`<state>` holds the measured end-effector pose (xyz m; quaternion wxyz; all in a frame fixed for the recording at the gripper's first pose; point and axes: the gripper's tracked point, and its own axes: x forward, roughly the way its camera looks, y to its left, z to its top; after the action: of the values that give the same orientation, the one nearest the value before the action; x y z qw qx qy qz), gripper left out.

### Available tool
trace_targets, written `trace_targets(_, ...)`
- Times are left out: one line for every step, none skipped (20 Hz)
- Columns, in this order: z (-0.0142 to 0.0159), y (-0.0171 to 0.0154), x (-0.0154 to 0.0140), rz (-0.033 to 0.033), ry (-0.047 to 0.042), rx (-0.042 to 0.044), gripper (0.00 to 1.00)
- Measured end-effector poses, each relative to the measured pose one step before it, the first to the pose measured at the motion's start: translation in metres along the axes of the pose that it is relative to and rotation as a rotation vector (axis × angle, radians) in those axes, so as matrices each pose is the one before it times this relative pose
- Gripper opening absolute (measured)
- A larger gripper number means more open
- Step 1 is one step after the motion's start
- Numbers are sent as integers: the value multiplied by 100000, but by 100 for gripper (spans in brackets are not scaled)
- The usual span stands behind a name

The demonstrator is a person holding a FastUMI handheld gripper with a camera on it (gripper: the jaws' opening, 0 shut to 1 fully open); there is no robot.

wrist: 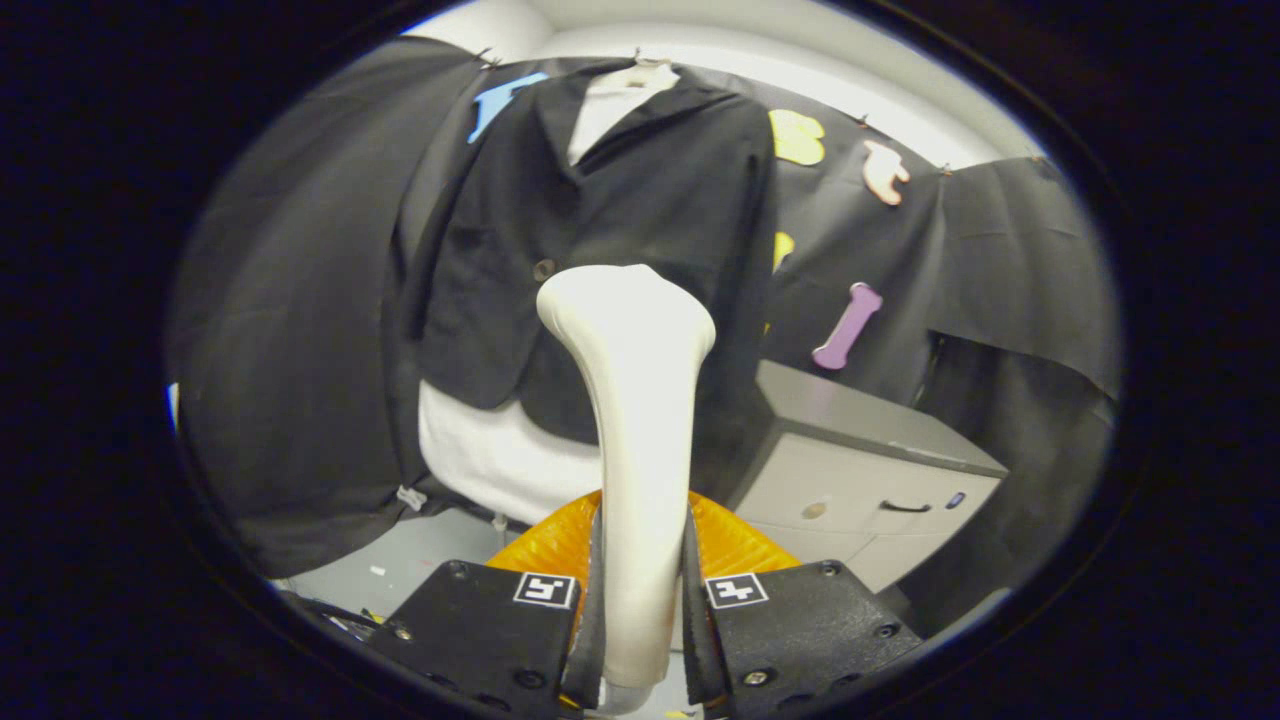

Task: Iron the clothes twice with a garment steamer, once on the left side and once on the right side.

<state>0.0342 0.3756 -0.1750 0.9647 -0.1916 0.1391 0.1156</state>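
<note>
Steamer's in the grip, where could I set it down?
The gripper is shut on the steamer. Bare room: the cabinet top right of the jacket, and floor below its hem. An orange thing crowds the fingers.

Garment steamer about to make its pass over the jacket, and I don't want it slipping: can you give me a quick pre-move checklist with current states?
1. Grip: gripper fingers pressed on both sides of the garment steamer handle: ok.
2. Steamer upright, head raised toward the black jacket: ok.
3. Jacket hanging in front, over the white shirt: ok.
4. Head touching the fabric: cannot tell.
5. Steam on: cannot tell.
6. Cabinet sits to the side, off the jacket: ok.
</note>
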Motion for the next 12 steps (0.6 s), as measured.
trace_targets(1089, -1515, -694, -1084, -1639, 2136, 34)
trace_targets(1191, -1531, -814, 4, -1903, 2260, 34)
trace_targets(1171, -1713, -671, -294, -2454, 1649, 34)
trace_targets(1404, -2011, -787, -820, -3120, 1406, 34)
trace_targets(1041, -1691, -517, -335, -2507, 1410, 34)
trace_targets(1214, -1680, -552, -180, -2641, 1757, 34)
trace_targets(910, -1698, -682, -140, -2203, 1942, 34)
trace_targets(946, -1627, -625, -307, -1885, 2696, 34)
trace_targets(980, -1420, -710, -67, -2208, 2398, 34)
trace_targets(968, -1490, -433, -203, -2105, 1195, 34)
trace_targets(712, -1664, -325, -324, -1795, 664, 34)
trace_targets(758, -1353, -411, 38, -1678, 725, 34)
